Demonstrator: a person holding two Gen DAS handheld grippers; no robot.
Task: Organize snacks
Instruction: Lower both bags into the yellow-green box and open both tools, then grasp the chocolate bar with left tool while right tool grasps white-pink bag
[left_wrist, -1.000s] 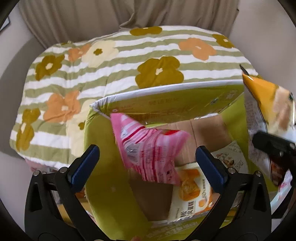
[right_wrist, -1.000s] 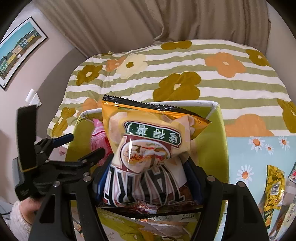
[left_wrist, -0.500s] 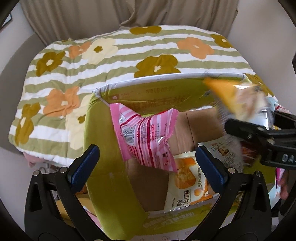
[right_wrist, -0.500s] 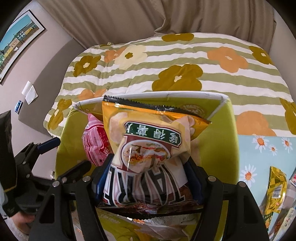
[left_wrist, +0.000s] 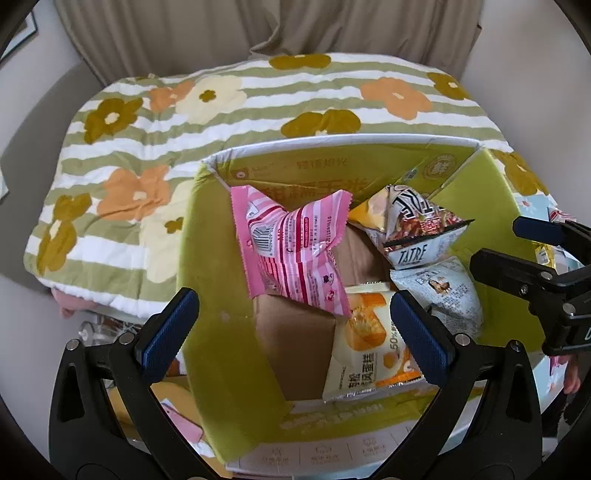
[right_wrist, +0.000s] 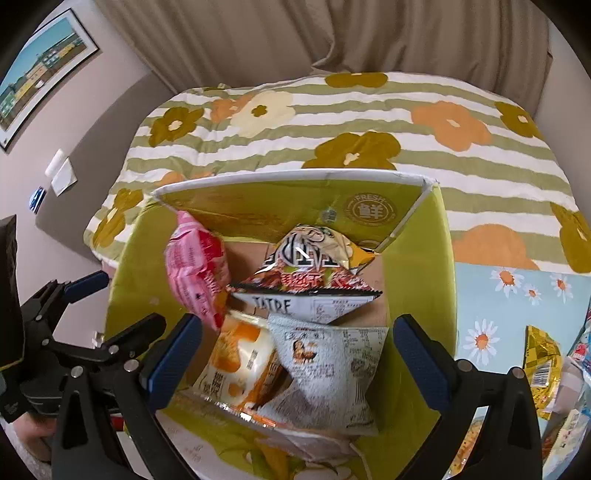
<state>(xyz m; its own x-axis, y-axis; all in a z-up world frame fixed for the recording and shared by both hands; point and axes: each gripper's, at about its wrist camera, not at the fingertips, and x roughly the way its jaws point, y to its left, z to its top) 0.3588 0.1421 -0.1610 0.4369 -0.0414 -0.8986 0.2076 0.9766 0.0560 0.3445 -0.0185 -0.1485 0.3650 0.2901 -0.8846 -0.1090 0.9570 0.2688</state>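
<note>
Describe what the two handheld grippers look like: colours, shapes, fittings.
Both match. The left gripper and right gripper have black, angular plastic arms forming a wide fork, dotted with silver bolts. Each finger ends in a flat, dark blue ribbed pad. White lettering, unreadable, marks the right gripper's body in the left wrist view. No cables or sleeves show.

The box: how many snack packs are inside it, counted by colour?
In the box:
Pink pack: 1
Orange-and-cream pack: 1
Grey-white pack: 1
Yellow TATRE pack: 1
Total: 4
</note>
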